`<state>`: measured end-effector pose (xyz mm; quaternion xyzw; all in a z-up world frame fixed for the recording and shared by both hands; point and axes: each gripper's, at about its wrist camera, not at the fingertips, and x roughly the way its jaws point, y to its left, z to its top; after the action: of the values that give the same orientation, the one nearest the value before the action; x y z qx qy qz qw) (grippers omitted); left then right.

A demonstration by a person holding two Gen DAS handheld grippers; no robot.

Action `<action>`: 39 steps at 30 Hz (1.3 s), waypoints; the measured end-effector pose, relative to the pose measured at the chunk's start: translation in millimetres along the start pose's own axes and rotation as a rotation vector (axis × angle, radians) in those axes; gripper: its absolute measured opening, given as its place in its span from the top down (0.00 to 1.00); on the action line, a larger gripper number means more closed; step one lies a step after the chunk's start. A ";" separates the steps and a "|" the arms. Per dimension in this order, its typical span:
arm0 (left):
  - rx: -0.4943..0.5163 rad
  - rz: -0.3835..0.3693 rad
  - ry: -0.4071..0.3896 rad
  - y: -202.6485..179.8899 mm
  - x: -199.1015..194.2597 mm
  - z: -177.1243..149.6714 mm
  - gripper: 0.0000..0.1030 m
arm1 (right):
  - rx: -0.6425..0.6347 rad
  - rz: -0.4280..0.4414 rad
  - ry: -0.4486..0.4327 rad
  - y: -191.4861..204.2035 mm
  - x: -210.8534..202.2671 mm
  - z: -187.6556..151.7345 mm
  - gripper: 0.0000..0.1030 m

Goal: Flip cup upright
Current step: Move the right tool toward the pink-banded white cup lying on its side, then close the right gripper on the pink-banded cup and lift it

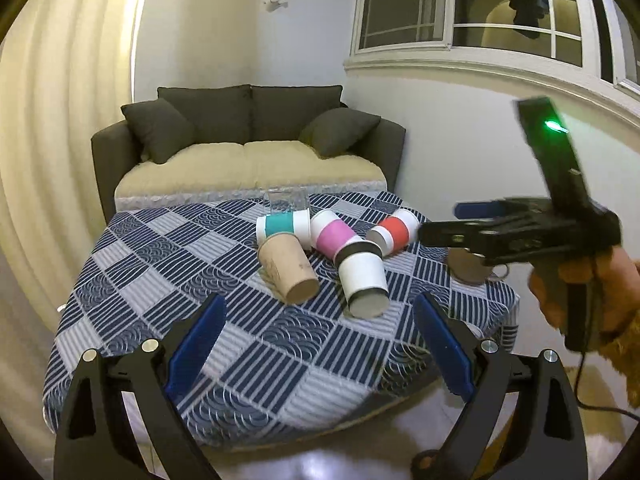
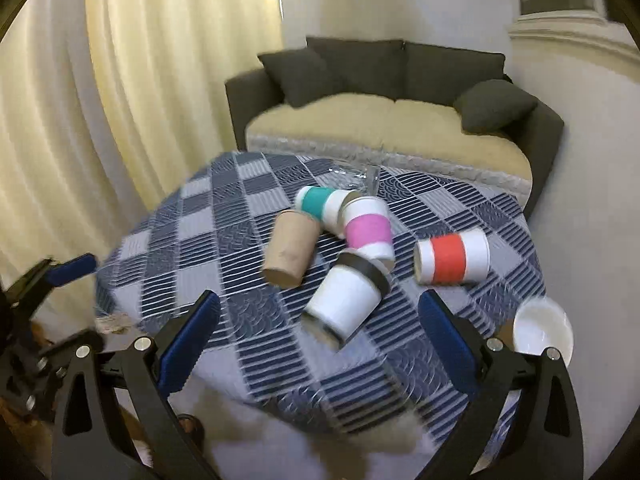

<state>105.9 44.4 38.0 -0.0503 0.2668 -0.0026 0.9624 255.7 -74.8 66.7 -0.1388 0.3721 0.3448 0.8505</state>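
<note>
Left wrist view: left gripper [image 1: 320,344] spread wide and grasping nothing, blue pads [image 1: 196,344] hovering over the near edge of the table [image 1: 132,280], which wears a navy-and-grey patchwork cloth. Five paper cups lying on their sides in a cluster toward the far middle of the table: teal-banded cup [image 1: 284,228] furthest back, brown cup [image 1: 288,272] in front of it with its open mouth toward the near edge, pink-banded cup [image 1: 332,234] touching the teal one, white cup with black band [image 1: 364,280] just in front of the pink one, red-banded cup [image 1: 394,232] nearer the right edge, slightly apart from the rest. Clear glass [image 1: 286,200] at the far edge behind the teal cup, somewhat blurred. Right gripper [image 1: 456,222] seen from the side above the right edge, held in a hand [image 1: 576,284], green light glowing on its top; whether parted or closed cannot be told from this side. Right wrist view: right gripper [image 2: 320,340] released, pads [image 2: 448,340] wide apart, holding nothing, with the white cup with black band [image 2: 348,300] between and beyond them, base toward the camera. Same cluster visible, red-banded cup [image 2: 454,260] lying apart toward the right edge. Small white bowl-like object [image 2: 542,330] near the right corner, blurred. Dark sofa [image 2: 400,100] with cream seat beyond the far edge, pale curtain [image 2: 160,80] at the left.
</note>
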 end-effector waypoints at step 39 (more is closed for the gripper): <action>-0.202 -0.102 0.165 73.9 114.1 -17.6 0.11 | -0.060 -0.099 0.688 -50.1 243.8 73.7 0.38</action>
<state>193.1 112.7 -42.9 -0.1602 0.3409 -0.0290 0.9259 448.2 43.0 -61.5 -0.2898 0.6196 0.2469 0.6864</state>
